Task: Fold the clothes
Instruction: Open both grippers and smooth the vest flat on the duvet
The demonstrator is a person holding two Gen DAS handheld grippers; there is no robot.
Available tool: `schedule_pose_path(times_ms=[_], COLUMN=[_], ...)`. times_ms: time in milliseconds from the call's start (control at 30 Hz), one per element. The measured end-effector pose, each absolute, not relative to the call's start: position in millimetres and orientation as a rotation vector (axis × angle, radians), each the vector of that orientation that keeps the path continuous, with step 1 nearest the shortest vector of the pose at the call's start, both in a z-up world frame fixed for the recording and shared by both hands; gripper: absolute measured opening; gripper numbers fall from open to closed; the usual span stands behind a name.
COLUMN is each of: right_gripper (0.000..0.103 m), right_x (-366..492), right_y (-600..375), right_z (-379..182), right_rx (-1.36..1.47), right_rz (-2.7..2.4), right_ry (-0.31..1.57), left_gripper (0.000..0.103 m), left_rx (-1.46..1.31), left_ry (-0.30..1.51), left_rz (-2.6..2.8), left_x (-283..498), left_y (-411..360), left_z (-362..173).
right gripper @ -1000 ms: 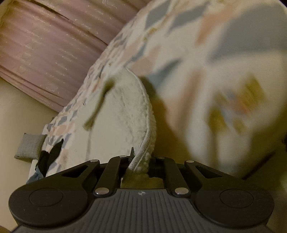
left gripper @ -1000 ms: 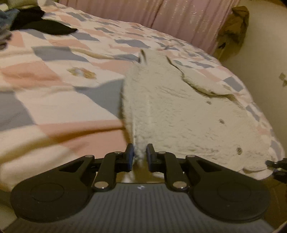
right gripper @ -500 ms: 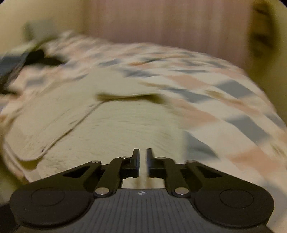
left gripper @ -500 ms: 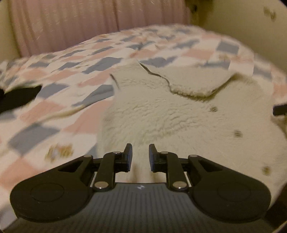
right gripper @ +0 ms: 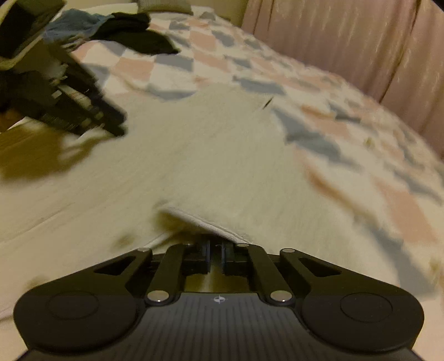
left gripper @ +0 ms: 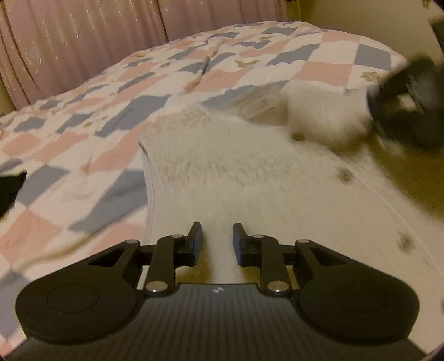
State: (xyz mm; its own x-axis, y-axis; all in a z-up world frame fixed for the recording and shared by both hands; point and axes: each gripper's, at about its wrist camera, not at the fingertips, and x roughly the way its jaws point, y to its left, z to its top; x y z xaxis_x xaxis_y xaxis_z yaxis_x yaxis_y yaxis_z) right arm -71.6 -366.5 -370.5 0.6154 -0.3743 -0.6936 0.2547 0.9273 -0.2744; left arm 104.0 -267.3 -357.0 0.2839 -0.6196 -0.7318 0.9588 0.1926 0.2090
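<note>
Fleece garment laid for folding on a bed. The cream fleece cardigan [left gripper: 249, 180] lies flat across the lower centre and right of the left wrist view, its row of buttons [left gripper: 345, 175] running down the right side; it rests on the chequered quilt [left gripper: 116, 116] of the bed.

Left hand-held gripper [left gripper: 217, 241]: jaws spread, nothing between them, poised over the near part of the fleece at lower centre.

Right hand-held gripper [right gripper: 216, 257]: jaws drawn near together with a narrow gap; a bound hem edge [right gripper: 202, 220] of the cardigan rises just above the fingertips. Whether cloth is pinched cannot be told, as the fold hides the tips.

Step in hand, as judged: taking hold of the near edge for a fold. To do it well, each gripper should take the bound hem rather than loose pile, both at the same depth, so that the fold line runs straight and the button side stays aligned.

Surroundings: dark clothes [right gripper: 138, 39] and a blue garment [right gripper: 75, 20] lie at the upper left of the right wrist view, well apart from the cardigan. A pink curtain [left gripper: 83, 41] backs the bed. The quilt beyond the fleece is bare, so nothing obstructs a fold away from the grippers; the thick, blurred pile may slip.
</note>
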Motion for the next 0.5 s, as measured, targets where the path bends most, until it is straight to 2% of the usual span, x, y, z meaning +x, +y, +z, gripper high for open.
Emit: schedule_pose_path(times_ms=[100, 233, 267, 367, 500], right_gripper=[0.006, 0.011, 0.018, 0.021, 0.021], right_x=[-46.9, -60.3, -71.3, -108.7, -125.5], right_y=[-422.4, -497.1, -501.8, -485.5, -466.1], right_z=[-368.5, -351.3, -343.8, -331.1, -361.9], right_rx=[-0.251, -0.112, -0.036, 0.159, 0.265], right_rz=[-0.647, -0.909, -0.899, -0.709, -0.538], right_ry=[0.807, 0.797, 0.767, 0.660, 0.751], left_gripper=[0.028, 0.027, 0.026, 0.027, 0.030], left_rx=[0.740, 0.669, 0.672, 0.718, 0.687], left_ry=[0.550, 0.577, 0.574, 0.574, 0.654], left_rz=[-1.147, -1.194, -1.214, -1.214, -1.156], left_x=[116.3, 127.7, 127.1, 129.2, 148.0], left_y=[-290.2, -299.1, -301.8, -318.4, -343.0], left_z=[-357.7, -351.5, -354.0, -371.0, -375.9])
